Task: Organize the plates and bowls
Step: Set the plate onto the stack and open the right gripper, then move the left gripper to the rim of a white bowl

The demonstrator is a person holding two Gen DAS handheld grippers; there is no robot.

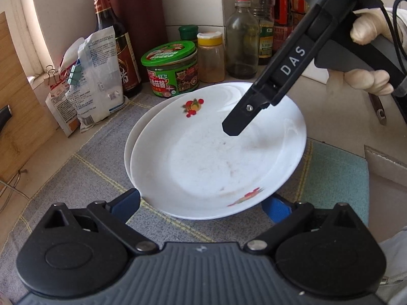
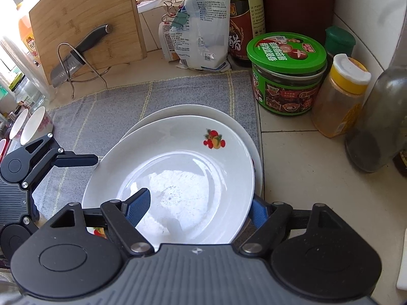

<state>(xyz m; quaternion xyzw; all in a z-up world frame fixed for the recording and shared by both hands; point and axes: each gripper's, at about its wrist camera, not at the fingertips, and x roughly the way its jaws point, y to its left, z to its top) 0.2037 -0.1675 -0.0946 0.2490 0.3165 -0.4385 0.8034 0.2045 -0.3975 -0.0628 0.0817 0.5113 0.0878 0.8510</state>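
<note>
Bowls [image 2: 30, 127] sit tipped on their sides at the far left edge of the counter [image 2: 305, 152], well apart from the plates. Next comes the left gripper [image 2: 98, 160], jaws wide, nothing held, its near finger just beside the fruit-printed plate [image 2: 178, 167]. That plate lies on a plain plate [image 2: 188, 110], offset, on the grey mat [image 2: 114, 106] at the counter's middle. The right gripper [image 2: 198, 208] straddles its near rim, one blue pad inside the well, one outside, partly open; whether the pads press I cannot tell. Best now, I judge: let go fully, lift clear, and avoid dragging the rim. Jars [image 2: 287, 76] crowd the right.
</note>
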